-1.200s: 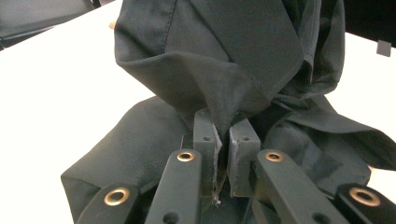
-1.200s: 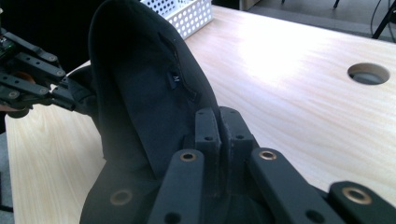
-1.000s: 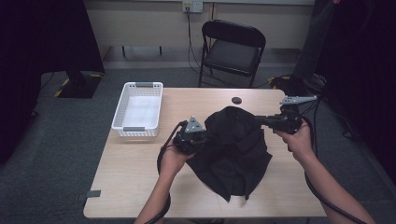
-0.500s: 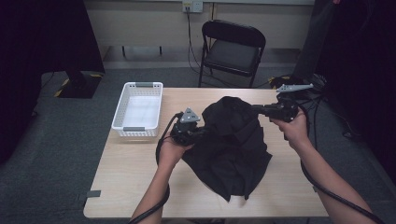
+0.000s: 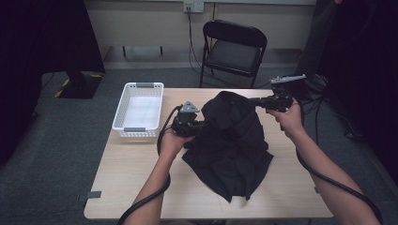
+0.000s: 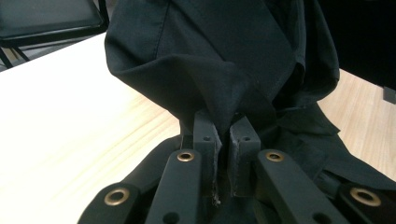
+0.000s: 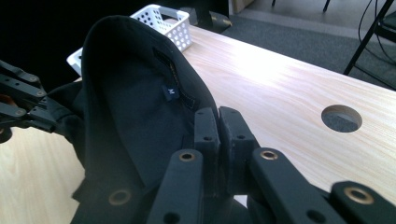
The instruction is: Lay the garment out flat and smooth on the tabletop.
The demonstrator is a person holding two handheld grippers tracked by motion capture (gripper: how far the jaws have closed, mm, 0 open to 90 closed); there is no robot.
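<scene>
Clearly the black garment [image 5: 230, 140] is soft and light, drooping from both grips onto the counter [image 5: 136, 173]. Left gripper [image 6: 223, 122] and right gripper [image 7: 218, 122] are each clamped on a fold of its edge (the hem gives the firmest hold).

This looks like a lab or a test room set up for recording, not a home. A plain wooden table [image 5: 141, 178] with a round cable hole [image 7: 341, 117] stands alone on grey carpet [image 5: 56, 154]. Behind it a black folding chair [image 5: 233, 47] sits against a bare wall with a socket [image 5: 193, 5] and hanging cables [image 5: 190, 28]. Dark curtains [image 5: 42, 37] close off both sides, though what stands in the dim right corner is hard to make out. A white plastic basket [image 5: 139, 110] sits on the table.
</scene>
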